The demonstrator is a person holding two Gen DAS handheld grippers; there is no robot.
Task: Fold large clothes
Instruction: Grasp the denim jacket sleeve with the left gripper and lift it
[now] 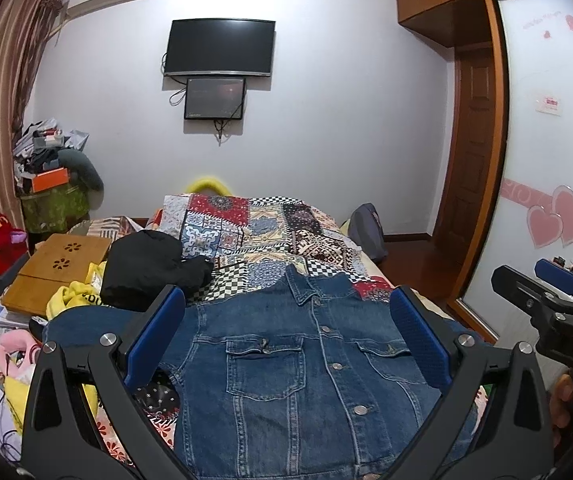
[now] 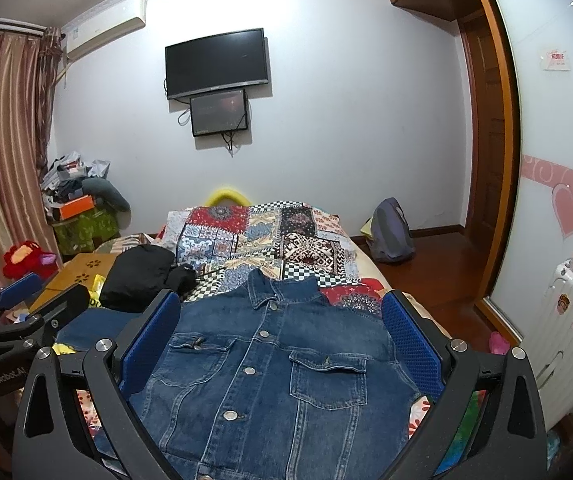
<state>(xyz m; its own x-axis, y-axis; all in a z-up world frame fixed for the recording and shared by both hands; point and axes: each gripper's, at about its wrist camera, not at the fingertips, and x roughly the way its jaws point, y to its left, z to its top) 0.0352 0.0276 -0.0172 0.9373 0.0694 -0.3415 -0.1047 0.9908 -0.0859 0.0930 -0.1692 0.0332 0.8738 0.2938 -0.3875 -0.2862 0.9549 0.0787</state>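
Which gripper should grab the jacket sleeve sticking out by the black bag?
Left, probably. The sleeve lies on the denim jacket's left side, nearest the open left gripper; the open right gripper would reach across.

Both wrist cameras face the denim jacket (image 1: 286, 360) closely (apparently side by side).

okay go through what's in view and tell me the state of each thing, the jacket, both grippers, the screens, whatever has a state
Denim jacket: laid flat on the bed, front up, buttoned, collar toward the far wall.
Left gripper: open, holding nothing.
Right gripper: open, holding nothing.
Television: screen dark.
Small monitor: dim, faint picture.
Black garment: bunched, unfolded.
Patchwork quilt: spread over the bed.
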